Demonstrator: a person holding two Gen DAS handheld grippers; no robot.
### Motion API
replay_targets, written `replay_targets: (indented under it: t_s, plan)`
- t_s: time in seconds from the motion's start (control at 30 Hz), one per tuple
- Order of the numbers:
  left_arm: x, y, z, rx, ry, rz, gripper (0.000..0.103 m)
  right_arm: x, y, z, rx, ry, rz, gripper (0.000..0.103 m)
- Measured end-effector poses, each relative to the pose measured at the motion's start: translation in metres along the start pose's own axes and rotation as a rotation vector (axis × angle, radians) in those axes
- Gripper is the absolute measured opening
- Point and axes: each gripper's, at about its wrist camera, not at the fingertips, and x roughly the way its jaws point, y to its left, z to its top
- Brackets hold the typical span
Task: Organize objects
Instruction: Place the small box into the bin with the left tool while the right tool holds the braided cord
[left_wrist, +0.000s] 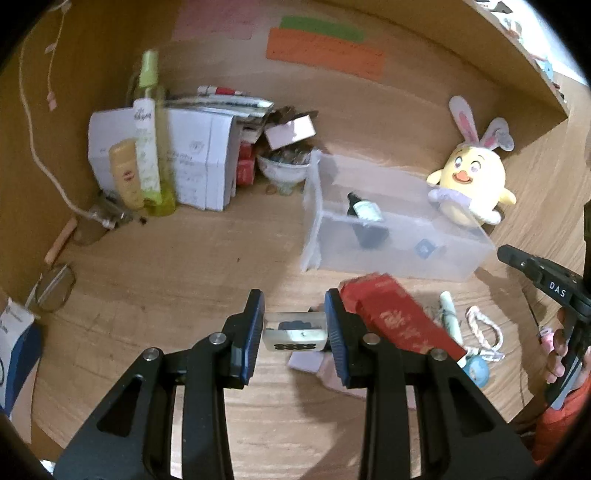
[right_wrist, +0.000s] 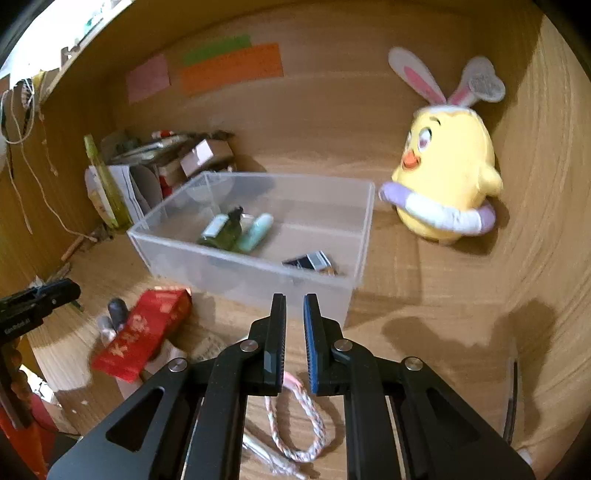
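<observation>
Clear block (left_wrist: 295, 329) sits clamped in my left tool (left_wrist: 295, 325). My right tool (right_wrist: 294, 314) is clenched on nothing, above the braided cord (right_wrist: 295, 424) on the table (right_wrist: 424, 295).

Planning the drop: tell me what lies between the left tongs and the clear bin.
In the left wrist view, only bare wooden desk separates the left tongs, gripping a small clear block, from the clear bin.

The desk (right_wrist: 424, 295) is pale wood with a matt, grained face; the storage box (right_wrist: 251, 266) on it is frosted, translucent plastic, smooth; far right, the chick toy (right_wrist: 447, 177) is soft yellow plush with felt-like ears; near left, the red carton (right_wrist: 144, 332) is printed card with a slight sheen; the braided loop (right_wrist: 306, 413) looks like twisted cord; both grippers are matt black plastic with ribbed blue pads (left_wrist: 255, 332) and bright metal pins (right_wrist: 249, 346).
</observation>
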Motion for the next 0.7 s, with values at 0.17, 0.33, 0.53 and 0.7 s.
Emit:
replay_targets:
  t_s: [0.17, 0.33, 0.53, 0.7]
  plan:
    - [0.0, -0.012, 0.014, 0.027, -0.032, -0.022, 0.033, -0.003, 0.002, 0.013, -0.012, -0.039, 0.01, 0.009]
    - [0.006, -0.023, 0.028, 0.04, -0.054, -0.04, 0.033, -0.002, 0.003, 0.027, -0.024, -0.063, 0.007, 0.009]
    - [0.011, -0.034, 0.048, 0.036, -0.078, -0.08, 0.033, -0.004, 0.0, 0.041, -0.021, -0.09, 0.027, 0.009]
    - [0.013, -0.044, 0.071, 0.061, -0.111, -0.089, 0.033, -0.001, -0.003, 0.043, -0.025, -0.066, 0.038, 0.009]
